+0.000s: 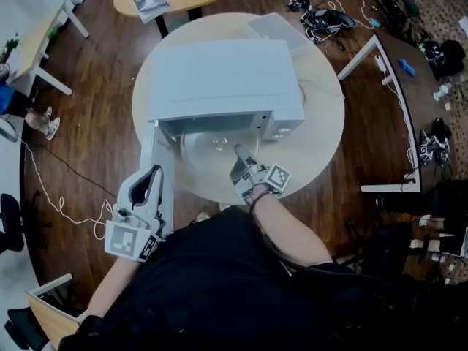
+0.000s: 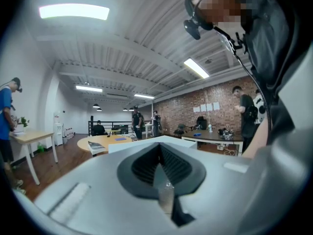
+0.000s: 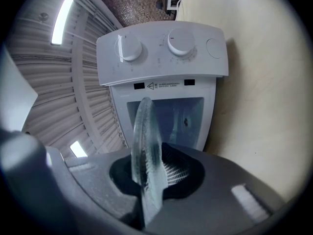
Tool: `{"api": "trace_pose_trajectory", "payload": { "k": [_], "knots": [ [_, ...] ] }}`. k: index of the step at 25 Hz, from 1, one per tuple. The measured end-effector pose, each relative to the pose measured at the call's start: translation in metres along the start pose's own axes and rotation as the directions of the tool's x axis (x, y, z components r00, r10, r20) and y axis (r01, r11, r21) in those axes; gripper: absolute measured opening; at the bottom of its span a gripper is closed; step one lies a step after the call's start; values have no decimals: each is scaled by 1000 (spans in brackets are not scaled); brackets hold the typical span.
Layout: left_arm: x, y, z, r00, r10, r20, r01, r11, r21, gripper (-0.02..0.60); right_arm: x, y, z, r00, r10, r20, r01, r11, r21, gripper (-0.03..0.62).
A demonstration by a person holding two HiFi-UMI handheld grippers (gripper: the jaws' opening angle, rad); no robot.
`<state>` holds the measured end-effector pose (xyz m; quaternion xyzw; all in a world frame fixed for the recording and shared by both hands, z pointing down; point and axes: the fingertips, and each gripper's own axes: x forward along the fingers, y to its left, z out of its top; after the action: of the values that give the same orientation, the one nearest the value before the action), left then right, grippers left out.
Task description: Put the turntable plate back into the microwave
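Turntable plate (image 1: 208,146) lies partly inside the open microwave (image 1: 219,79) near the surface's (image 1: 322,130) front edge. The right hand-held gripper (image 1: 240,153) clenches its rim, apparently keeping it level for sliding in; the left hand-held gripper (image 1: 150,178) is closed and empty.

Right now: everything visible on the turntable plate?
The turntable plate is a round disc of clear glass with a small hub mark at its centre. It lies roughly level, partly inside the open microwave, partly out toward the person. The right gripper is shut on its near rim; in that gripper's view the rim shows edge-on, thick and slightly frosted. Whether it rests on the cavity floor can't be seen.
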<state>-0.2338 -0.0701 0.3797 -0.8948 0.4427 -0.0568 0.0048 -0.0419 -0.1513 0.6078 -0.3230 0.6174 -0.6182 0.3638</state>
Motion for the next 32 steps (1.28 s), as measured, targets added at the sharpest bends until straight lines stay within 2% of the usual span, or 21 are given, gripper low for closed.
{"api": "trace_pose_trajectory", "payload": {
  "k": [20,24,27,32],
  "knots": [
    [0,5,-9,997,52,-63,-51,999,19,6,25,-8,-2,999,7,-39,-5,999,46,35],
    [2,6,-2,996,68,-50,-70,997,-32,6,33,-8,-5,999,9,-46,-7,999,53,35],
    [4,5,-3,995,75,-72,-80,994,-78,6,37,-10,-3,999,7,-48,-5,999,44,35],
    [0,8,-1,993,85,-77,-91,992,-83,6,46,-11,-8,998,10,-55,-8,999,43,35]
  ]
}}
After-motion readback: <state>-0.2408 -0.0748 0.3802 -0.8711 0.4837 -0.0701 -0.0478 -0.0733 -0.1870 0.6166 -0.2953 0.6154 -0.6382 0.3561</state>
